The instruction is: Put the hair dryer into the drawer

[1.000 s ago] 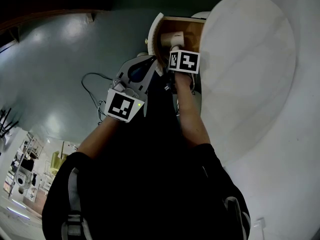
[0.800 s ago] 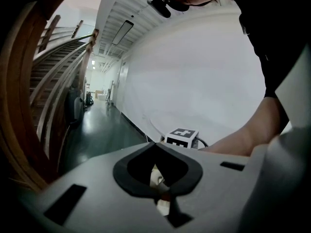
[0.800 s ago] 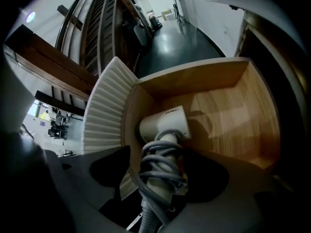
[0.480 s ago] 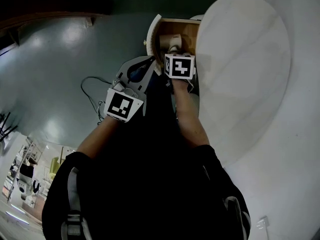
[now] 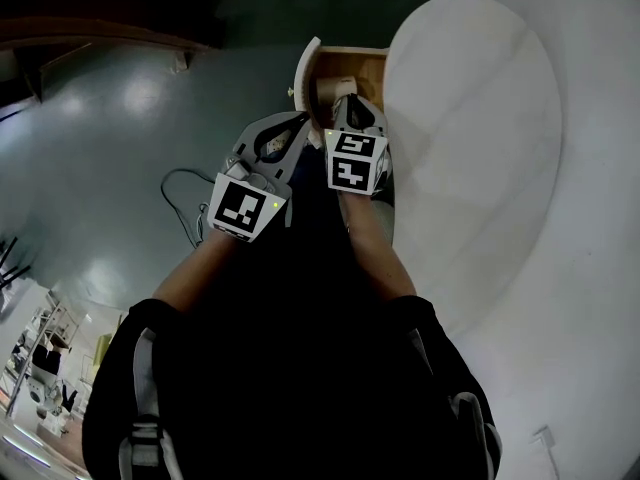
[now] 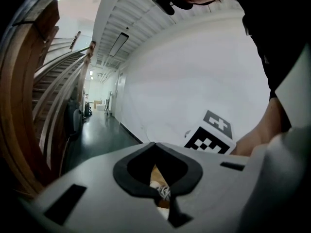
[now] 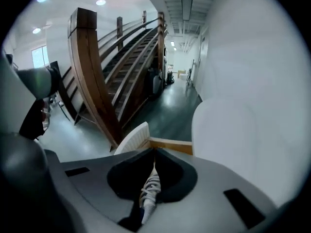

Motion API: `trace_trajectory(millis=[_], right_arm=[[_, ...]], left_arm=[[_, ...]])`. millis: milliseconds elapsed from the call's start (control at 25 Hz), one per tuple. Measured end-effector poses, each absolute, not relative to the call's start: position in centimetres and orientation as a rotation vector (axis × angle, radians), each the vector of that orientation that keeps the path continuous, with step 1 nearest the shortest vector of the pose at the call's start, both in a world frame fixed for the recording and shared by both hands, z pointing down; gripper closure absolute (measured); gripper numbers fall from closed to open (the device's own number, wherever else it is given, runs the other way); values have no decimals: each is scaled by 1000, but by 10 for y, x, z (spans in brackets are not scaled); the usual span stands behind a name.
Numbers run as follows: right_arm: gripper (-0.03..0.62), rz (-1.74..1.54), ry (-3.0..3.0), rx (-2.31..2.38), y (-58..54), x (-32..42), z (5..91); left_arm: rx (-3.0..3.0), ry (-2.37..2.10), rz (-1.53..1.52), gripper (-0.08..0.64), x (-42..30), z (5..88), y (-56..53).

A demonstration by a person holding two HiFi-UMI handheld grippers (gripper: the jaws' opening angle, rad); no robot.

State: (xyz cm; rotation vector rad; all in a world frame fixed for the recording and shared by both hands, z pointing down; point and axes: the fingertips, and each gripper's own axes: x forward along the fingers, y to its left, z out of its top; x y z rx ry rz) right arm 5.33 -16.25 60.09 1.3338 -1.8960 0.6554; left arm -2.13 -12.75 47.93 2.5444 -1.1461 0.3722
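Left arm: you are holding the left gripper (image 5: 298, 120) beside the drawer (image 5: 362, 60), tilted slightly down, with its jaws pressing together and nothing in them.
Right arm: the right gripper (image 5: 346, 101) is pointing steeply down and its jaws are closing together. A white cord (image 7: 149, 191) is showing in their slit; I cannot tell if it is pinched.
Hair dryer (image 5: 328, 90): it is lying inside the open drawer.
Change: a second ago the right gripper was reaching into the drawer; now it is lifting out.

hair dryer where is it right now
Head view, top centre: the hair dryer lies inside the open drawer, just beyond the right gripper and left of the white tabletop.
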Motion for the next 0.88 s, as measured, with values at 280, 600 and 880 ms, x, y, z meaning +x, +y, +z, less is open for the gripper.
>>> trace_trajectory(millis=[280,600,880], right_arm=[[568,527,-2019,1504,-162,60,529],[569,326,-2139,1638,-154,58,430],[569,152,-2232,1752,-137,55,359]], left_arm=[[2652,-1191,317,552,-28,446,-125],[2663,-1297,227,552,-49,387,-134],[2667,-1382,161,552,-63,343,-126]])
